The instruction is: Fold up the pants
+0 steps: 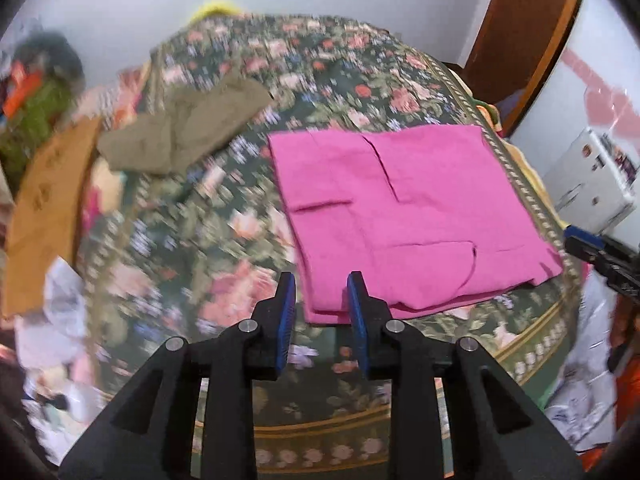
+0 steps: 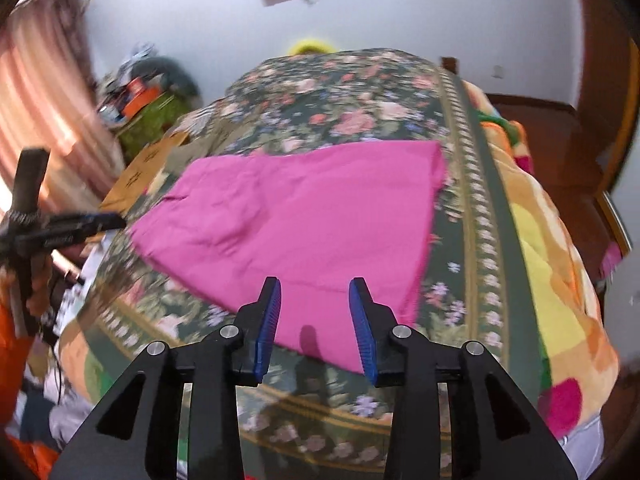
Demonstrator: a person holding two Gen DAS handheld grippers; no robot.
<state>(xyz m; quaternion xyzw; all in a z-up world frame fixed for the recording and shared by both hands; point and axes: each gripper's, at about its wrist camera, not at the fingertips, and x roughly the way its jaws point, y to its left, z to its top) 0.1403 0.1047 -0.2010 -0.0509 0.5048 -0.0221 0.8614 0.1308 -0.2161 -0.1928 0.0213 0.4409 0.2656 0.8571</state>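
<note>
Pink pants [image 1: 404, 208] lie folded into a flat rectangle on the floral bedspread [image 1: 200, 208]; they also show in the right wrist view [image 2: 304, 216]. My left gripper [image 1: 321, 280] is open and empty, just above the near left corner of the pants. My right gripper [image 2: 315, 286] is open and empty, hovering over the near edge of the pants. The right gripper's tip shows at the right edge of the left wrist view [image 1: 584, 242]. The left gripper shows at the left edge of the right wrist view [image 2: 80, 226].
Olive-brown pants [image 1: 184, 132] lie crumpled at the far left of the bed. A brown cardboard sheet [image 1: 48, 208] lies along the bed's left side. A colourful blanket [image 2: 552, 280] hangs off the right side. Clutter [image 1: 36, 92] sits at the far left, a white appliance [image 1: 592, 184] at the right.
</note>
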